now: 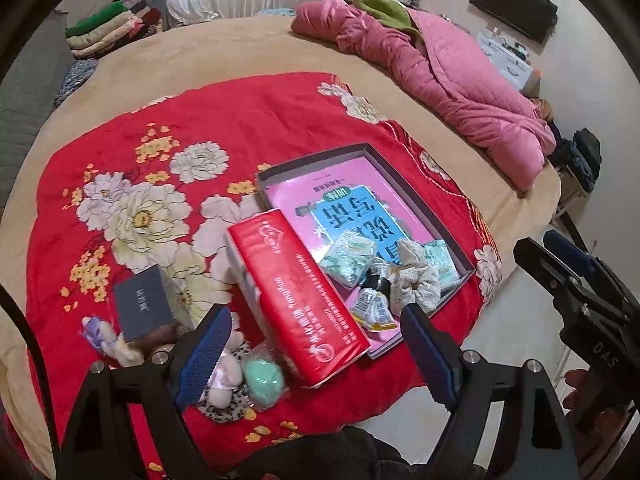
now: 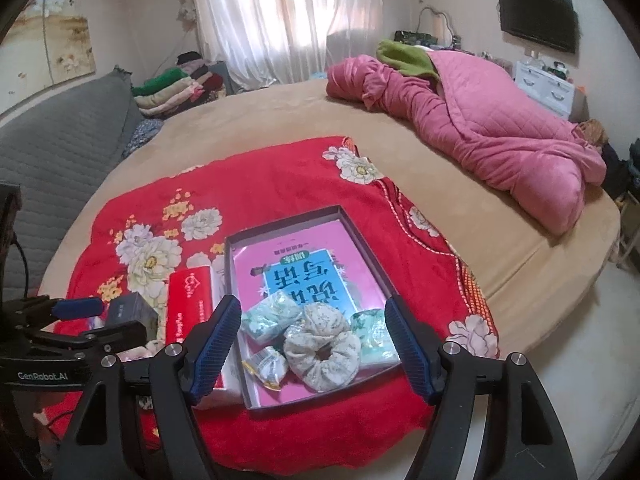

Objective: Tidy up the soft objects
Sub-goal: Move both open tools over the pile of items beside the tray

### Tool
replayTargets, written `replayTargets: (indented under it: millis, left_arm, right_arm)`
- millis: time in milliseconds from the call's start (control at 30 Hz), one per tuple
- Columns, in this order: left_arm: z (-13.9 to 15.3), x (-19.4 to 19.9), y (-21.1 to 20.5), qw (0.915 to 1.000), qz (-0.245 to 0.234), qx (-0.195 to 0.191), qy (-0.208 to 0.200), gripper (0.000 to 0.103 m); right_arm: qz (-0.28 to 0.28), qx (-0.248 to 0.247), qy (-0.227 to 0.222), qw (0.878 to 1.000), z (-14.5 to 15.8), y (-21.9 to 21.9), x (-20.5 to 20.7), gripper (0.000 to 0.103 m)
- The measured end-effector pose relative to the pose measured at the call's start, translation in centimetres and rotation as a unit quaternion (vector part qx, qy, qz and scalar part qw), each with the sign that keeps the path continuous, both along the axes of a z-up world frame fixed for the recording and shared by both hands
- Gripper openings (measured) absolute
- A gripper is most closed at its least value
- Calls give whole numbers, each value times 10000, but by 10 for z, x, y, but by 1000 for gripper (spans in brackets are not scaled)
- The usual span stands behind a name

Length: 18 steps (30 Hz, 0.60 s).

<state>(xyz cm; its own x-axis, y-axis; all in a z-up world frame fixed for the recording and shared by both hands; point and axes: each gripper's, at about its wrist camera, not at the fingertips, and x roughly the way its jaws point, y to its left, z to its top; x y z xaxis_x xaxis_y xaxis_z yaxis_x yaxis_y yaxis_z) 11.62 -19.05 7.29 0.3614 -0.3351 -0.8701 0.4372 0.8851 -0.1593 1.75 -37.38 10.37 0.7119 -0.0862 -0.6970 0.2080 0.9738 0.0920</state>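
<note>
A shallow grey box [image 2: 280,221] with a pink book in its bottom lies on the red flowered quilt [image 2: 280,176]. In its near end lie a floral scrunchie [image 2: 320,356], two green tissue packets [image 2: 268,316] and a small snack packet [image 2: 266,368]. My right gripper [image 2: 312,350] hangs open above them, holding nothing. My left gripper [image 1: 316,354] is open too, over a red tissue pack [image 1: 304,300] beside the box [image 1: 320,159]. A mint puff [image 1: 262,376], pale plush pieces [image 1: 224,384] and a dark little box [image 1: 142,304] lie near its left finger.
The quilt covers a tan bed [image 2: 280,120]. A rumpled pink duvet [image 2: 480,132] lies at the far right, folded clothes [image 2: 176,88] at the far left and a grey sofa [image 2: 60,140] on the left. Pale floor [image 2: 580,340] runs past the bed's right edge.
</note>
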Motion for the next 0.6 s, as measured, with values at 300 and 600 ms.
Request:
replayTargets:
  millis: [300,600]
  left_arm:
    - [11,-4,52,9992,368,-96,-94,86]
    - [22,-5,109,9970,750,-70,-204,86]
  right_arm:
    - [280,43,-227,9993,14,31,3,76]
    - [659,146,-297,9973,18,70,11,76]
